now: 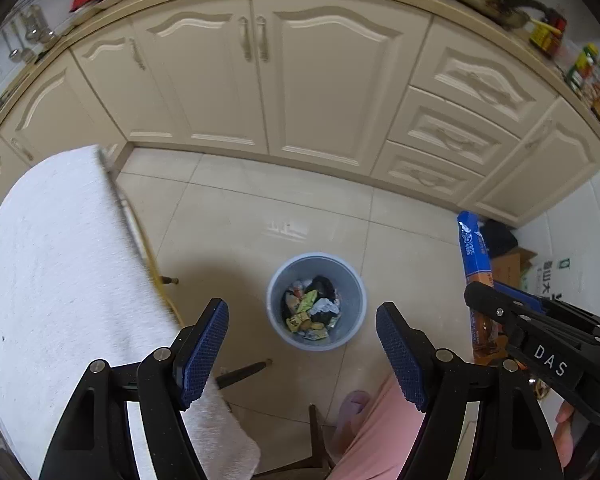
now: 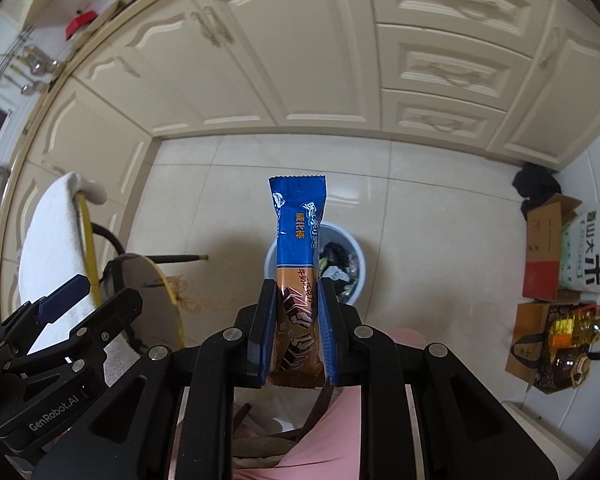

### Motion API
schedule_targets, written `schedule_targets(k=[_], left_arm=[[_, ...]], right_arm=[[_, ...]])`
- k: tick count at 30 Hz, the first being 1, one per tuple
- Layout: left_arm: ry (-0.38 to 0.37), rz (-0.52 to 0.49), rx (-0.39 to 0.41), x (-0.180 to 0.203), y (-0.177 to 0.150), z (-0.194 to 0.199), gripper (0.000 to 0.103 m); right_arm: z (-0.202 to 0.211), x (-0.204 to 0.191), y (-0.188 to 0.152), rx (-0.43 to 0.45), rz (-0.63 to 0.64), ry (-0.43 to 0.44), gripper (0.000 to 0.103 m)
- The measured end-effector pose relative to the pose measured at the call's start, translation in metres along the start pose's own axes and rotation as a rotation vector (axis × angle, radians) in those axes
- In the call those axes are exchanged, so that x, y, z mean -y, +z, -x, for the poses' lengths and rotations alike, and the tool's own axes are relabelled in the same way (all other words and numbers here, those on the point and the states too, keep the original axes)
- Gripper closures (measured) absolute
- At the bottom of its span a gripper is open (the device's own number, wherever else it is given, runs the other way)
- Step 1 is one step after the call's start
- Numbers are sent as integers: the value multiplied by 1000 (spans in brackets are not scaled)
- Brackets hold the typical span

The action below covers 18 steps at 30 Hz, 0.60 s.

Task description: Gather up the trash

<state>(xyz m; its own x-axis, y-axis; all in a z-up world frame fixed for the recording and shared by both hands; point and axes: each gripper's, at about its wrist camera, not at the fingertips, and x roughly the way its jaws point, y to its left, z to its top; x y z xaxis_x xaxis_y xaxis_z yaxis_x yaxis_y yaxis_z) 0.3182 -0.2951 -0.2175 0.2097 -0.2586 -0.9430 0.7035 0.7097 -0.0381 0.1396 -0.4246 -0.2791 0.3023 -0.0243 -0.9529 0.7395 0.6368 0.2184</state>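
Note:
A grey-blue trash bin (image 1: 317,276) stands on the tiled floor with several crumpled wrappers inside; it also shows in the right wrist view (image 2: 356,256), partly hidden. My right gripper (image 2: 298,292) is shut on a blue and brown snack wrapper (image 2: 298,236), held upright above the bin. The wrapper (image 1: 474,252) and right gripper (image 1: 500,312) also show at the right of the left wrist view. My left gripper (image 1: 302,320) is open and empty, above the bin's near side; it shows at lower left in the right wrist view (image 2: 66,292).
A round table under a white cloth (image 1: 52,264) is at the left. Cream kitchen cabinets (image 1: 260,80) run along the back. Cardboard boxes (image 2: 544,248), a rice sack (image 2: 592,256) and an oil bottle (image 2: 576,324) sit at the right wall. Pink-clad legs (image 1: 380,432) are below.

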Motion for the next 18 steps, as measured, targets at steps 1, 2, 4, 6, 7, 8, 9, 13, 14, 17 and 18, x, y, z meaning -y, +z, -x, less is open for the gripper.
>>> schedule_targets(k=[1,2,4,6,7,8,9,13,14,17,18], left_arm=[[3,7,1,-3,-1,3,31],[7,14,2,-7,-2,5,31],[14,29,2,-14,-5,9,31],[17,38,3,-20,-7,11,31],[21,45,6,-23,-9,12,31],[26,53,6,-25,-10,13,31],[29,58,5,-27,-12,13,31],[25,68,-5,-33,-14,15,31],[25,67,-5,-33,-14,15,31],[18,64,-4,-33,-15,15,31],[17,61,-4,-36,-15,16,31]], right_arm=[[0,-5,1,3,11,13,81],[0,-9,1,7,15,25,80],[1,-17,2,23,26,41,69],[3,-25,1,43,45,13,33],[5,-28,1,63,50,-5,17],[8,-30,0,90,58,-28,16],[9,-33,0,99,70,-41,16],[8,-36,1,86,81,-44,16],[9,-36,2,87,85,-47,16],[10,-36,1,97,95,-72,16],[10,-37,1,98,96,-78,16]])
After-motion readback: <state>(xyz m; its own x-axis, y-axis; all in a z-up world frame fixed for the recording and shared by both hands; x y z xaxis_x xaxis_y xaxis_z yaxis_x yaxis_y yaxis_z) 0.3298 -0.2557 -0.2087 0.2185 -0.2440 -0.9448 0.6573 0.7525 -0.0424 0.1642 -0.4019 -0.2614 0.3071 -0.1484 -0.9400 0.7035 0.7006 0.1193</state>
